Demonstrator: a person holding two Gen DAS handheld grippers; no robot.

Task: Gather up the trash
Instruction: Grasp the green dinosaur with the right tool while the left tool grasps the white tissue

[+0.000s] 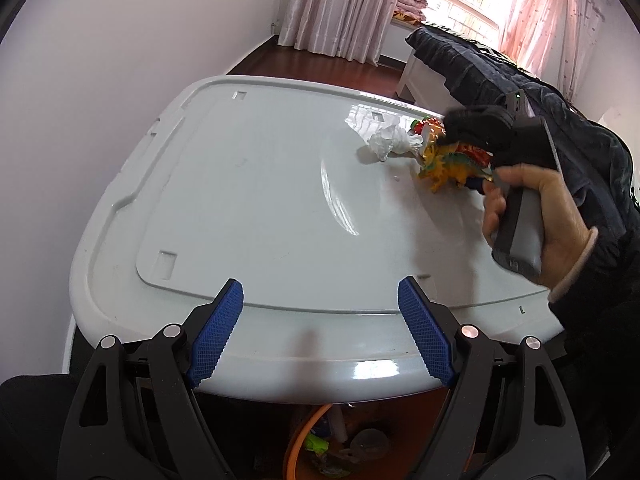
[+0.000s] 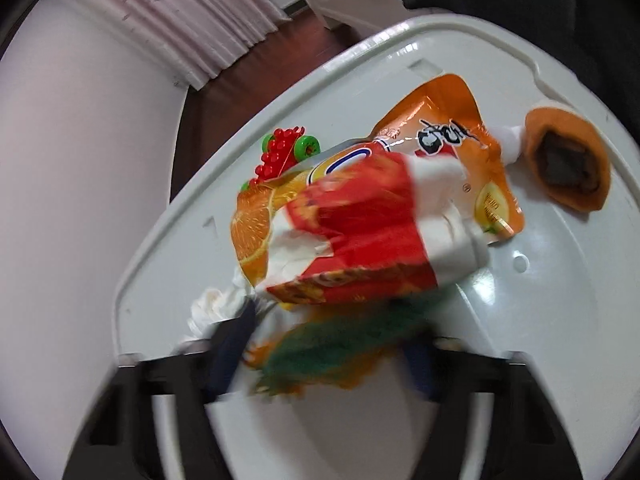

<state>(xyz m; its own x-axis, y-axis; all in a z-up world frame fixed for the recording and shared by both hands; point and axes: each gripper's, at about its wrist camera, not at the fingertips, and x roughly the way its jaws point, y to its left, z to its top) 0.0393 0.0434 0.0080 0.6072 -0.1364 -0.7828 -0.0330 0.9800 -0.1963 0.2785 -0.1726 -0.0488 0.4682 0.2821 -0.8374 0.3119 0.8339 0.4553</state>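
Observation:
A pile lies at the far right of the white plastic lid: a crumpled white tissue, an orange-and-green toy dinosaur and a red-orange wrapper. My left gripper is open and empty over the lid's near edge. My right gripper is over the pile; its view is blurred. The dinosaur sits between its spread fingers. Beyond lie a red-and-white wrapper, an orange juice pouch, a red block toy with green wheels and an orange peel piece.
The lid covers a bin; under its near edge I see an orange hose and clutter. A bed with dark bedding stands at the right, curtains and a window behind. A white wall is at the left.

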